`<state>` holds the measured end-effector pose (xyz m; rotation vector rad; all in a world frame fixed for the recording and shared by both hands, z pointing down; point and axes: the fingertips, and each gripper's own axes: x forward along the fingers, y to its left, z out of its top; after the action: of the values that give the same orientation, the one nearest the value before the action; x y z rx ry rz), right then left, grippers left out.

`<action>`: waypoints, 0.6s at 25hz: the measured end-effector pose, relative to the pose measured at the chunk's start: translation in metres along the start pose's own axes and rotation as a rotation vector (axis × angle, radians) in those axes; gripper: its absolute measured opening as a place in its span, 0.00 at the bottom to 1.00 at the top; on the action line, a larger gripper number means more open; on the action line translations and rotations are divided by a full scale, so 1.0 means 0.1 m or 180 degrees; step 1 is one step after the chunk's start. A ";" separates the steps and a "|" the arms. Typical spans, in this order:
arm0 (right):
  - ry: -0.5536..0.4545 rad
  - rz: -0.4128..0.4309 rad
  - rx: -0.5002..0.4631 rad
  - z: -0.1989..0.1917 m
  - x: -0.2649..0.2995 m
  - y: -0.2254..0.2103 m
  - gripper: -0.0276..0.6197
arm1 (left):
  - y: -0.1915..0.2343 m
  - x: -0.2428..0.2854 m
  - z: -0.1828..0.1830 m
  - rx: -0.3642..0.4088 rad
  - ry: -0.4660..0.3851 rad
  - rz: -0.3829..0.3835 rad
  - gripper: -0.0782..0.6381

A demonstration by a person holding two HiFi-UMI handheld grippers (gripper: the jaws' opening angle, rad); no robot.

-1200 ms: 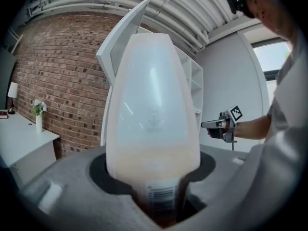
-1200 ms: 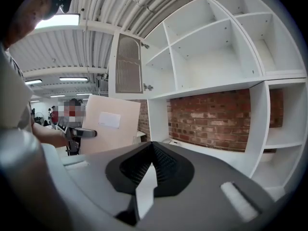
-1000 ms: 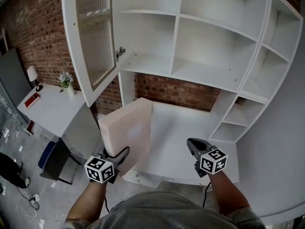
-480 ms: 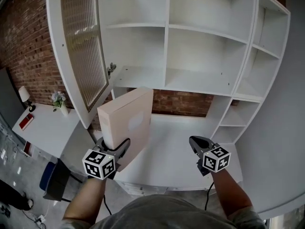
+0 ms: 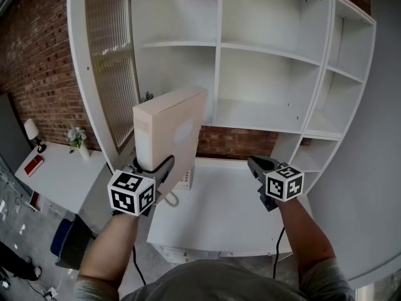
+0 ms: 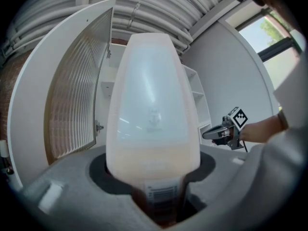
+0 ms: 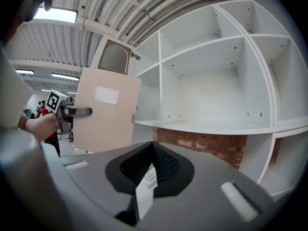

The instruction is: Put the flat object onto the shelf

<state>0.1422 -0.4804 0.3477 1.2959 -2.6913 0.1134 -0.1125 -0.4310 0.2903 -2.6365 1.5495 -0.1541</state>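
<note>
A: Well, the white shelf unit (image 5: 218, 74) is standing straight ahead of both your pairs of jaws, with its open compartments facing you.

B: And its ribbed-glass door (image 5: 109, 61) is hanging open, off to the outer side of your left jaws.

A: The white desk top (image 5: 219, 218) is lying below both grippers. It is running back under the shelf unit to the brick wall (image 5: 235, 140).

B: Now the flat object (image 5: 172, 130), the pale pink box: you're holding it upright, aren't you?

A: Yes. Your left gripper (image 5: 160, 168) is clamping its lower edge, so the jaws are pressing on the box from both sides. The box is rising up from between them and tilting a little toward the shelves. You're carrying it in the air, in front of the unit's left side and beside the open door.

B: Your right gripper (image 5: 255, 166) is hovering well to the right of the box. It is pointing at the shelves above the desk top.

A: Its jaws are sitting pressed together, and they're gripping nothing.
</note>
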 end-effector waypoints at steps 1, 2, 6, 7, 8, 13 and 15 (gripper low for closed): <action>-0.0015 -0.0005 0.0000 0.07 0.02 -0.02 0.06 | 0.01 0.02 0.07 0.0037 -0.0001 0.0025 0.49; -0.0030 -0.0009 -0.0003 0.13 0.03 -0.05 0.06 | 0.03 0.05 0.13 0.0068 -0.0003 0.0053 0.49; -0.0063 -0.0005 -0.0043 0.34 0.07 -0.11 0.06 | 0.12 0.13 0.41 0.0231 -0.0033 0.0175 0.49; -0.0065 0.0001 -0.0053 0.37 0.08 -0.11 0.06 | 0.13 0.15 0.48 0.0281 -0.0042 0.0204 0.49; -0.0066 0.0007 -0.0062 0.40 0.08 -0.11 0.06 | 0.14 0.17 0.55 0.0331 -0.0048 0.0233 0.49; -0.0079 0.0030 -0.0079 0.44 0.08 -0.11 0.06 | 0.18 0.26 0.84 0.0592 -0.0023 0.0350 0.49; -0.0085 0.0036 -0.0082 0.46 0.09 -0.11 0.06 | 0.18 0.31 0.95 0.0709 -0.0038 0.0374 0.49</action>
<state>0.1405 -0.4997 0.3043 1.2842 -2.7133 0.0628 -0.1013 -0.4657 0.1955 -2.3670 1.5772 -0.2846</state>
